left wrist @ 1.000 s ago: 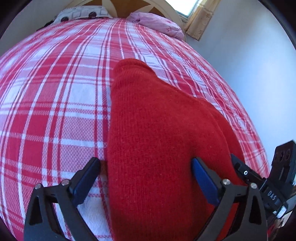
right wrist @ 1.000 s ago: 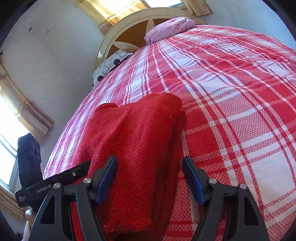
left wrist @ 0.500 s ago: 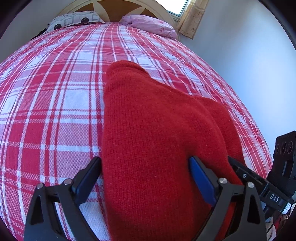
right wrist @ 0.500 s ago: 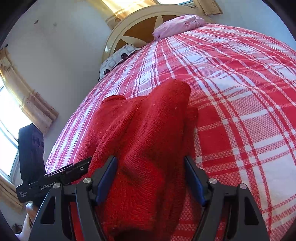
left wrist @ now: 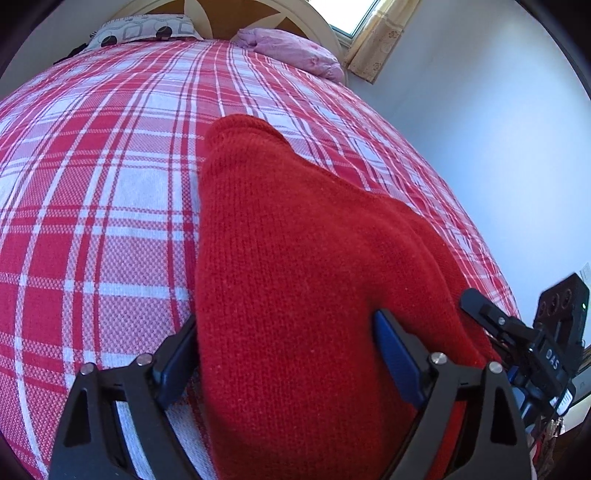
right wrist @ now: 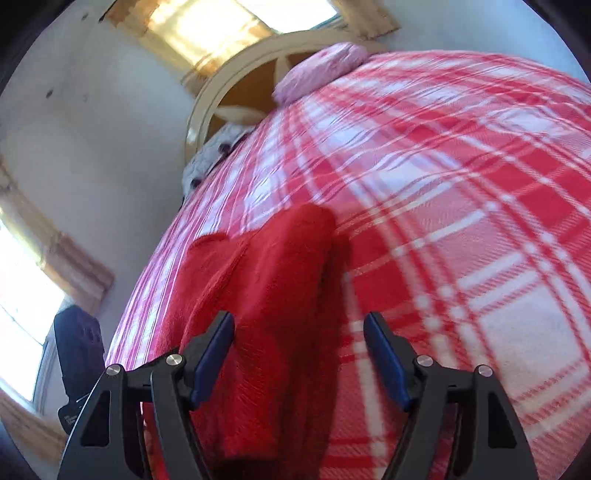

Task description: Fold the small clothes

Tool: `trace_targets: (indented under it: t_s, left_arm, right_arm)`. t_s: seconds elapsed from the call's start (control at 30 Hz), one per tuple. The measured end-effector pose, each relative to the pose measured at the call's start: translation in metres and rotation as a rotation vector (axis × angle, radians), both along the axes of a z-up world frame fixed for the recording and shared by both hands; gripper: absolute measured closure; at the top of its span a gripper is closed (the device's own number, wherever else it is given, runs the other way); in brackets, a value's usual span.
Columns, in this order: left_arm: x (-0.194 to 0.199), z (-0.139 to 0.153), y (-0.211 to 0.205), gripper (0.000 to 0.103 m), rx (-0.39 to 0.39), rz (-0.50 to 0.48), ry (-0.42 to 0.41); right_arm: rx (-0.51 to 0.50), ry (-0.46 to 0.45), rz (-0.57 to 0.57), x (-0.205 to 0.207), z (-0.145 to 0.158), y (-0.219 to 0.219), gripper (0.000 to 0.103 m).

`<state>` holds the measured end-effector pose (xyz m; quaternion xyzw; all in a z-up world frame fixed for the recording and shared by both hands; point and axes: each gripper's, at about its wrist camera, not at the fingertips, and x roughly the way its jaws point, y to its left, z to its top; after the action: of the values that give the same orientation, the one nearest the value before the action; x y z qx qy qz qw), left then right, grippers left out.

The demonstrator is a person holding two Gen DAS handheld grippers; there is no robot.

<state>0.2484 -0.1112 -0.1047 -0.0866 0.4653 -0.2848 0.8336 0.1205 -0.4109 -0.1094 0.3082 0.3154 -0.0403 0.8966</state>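
A small red knitted sweater [left wrist: 295, 266] lies on the red and white plaid bedspread [left wrist: 103, 192], bunched and folded lengthwise. My left gripper [left wrist: 286, 334] is open, its jaws astride the near part of the sweater, the fabric draped between them. The other gripper's body shows at the right edge of the left wrist view. In the right wrist view the sweater [right wrist: 266, 295] runs away from me. My right gripper [right wrist: 299, 332] is open, the left finger [right wrist: 214, 347] against the sweater, the right finger [right wrist: 384, 354] over the bedspread [right wrist: 461, 229].
A pink pillow [left wrist: 295, 51] and a patterned pillow [left wrist: 144, 31] lie at the headboard [right wrist: 236, 92]. A white wall [left wrist: 480, 129] runs along the bed's right side. Curtained windows show in the right wrist view. The bed edge is close at the right.
The right gripper has lifted and swung, so its view is blurred and the sweater sits lower between its jaws. The left gripper has barely moved.
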Motion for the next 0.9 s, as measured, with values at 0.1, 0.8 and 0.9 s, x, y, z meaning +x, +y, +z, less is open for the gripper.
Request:
trace_targets:
  t_s: [0.1,0.8,0.9]
  left_arm:
    - [-0.001,0.000,0.002,0.011,-0.009,-0.009,-0.008]
    - [-0.025,0.023,-0.015,0.059,0.117,0.033,-0.132]
    - [-0.036,0.029,-0.013,0.061,0.155,0.039,-0.170]
  right_arm:
    - [-0.080,0.053,0.094,0.019,-0.001,0.018,0.030]
    - [-0.204,0.021,0.089,0.015,0.012,0.051,0.066]
    - [-0.213,-0.001,0.062,0.003,0.017,0.060,0.067]
